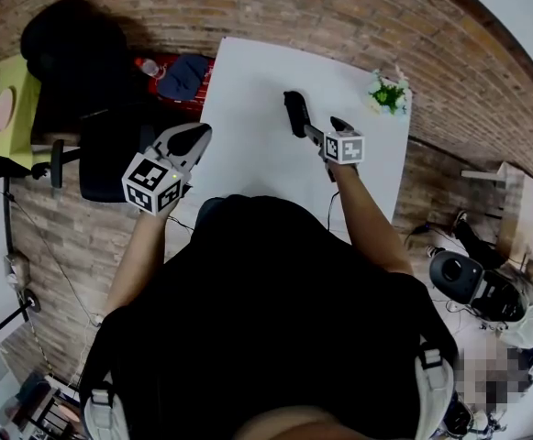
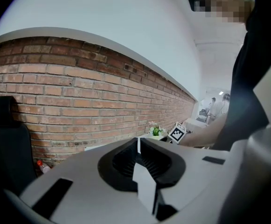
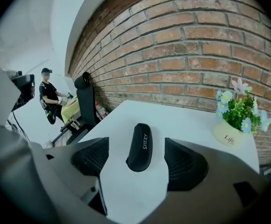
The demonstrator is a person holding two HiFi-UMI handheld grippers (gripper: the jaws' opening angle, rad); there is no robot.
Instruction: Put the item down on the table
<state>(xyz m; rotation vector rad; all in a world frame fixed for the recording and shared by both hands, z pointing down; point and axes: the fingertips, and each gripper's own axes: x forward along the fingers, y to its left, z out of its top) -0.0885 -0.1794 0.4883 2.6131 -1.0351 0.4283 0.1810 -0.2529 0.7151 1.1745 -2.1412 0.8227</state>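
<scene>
A black glasses case [image 1: 295, 113] printed SHERY [image 3: 140, 146] lies flat on the white table [image 1: 257, 71], toward the far middle. My right gripper [image 1: 316, 126] sits just behind it, open. In the right gripper view the case rests between the two spread pads [image 3: 92, 156], with a gap on each side. My left gripper [image 1: 193, 137] hovers at the table's left edge, away from the case. Its jaws [image 2: 138, 146] are shut with nothing between them.
A small pot of flowers [image 1: 388, 94] stands at the table's far right corner, close to the brick wall [image 3: 196, 55]. A black chair [image 1: 73, 53] and a red bottle [image 1: 147, 65] are left of the table. A person [image 3: 49, 99] sits far off beside a yellow-green table [image 1: 5, 99].
</scene>
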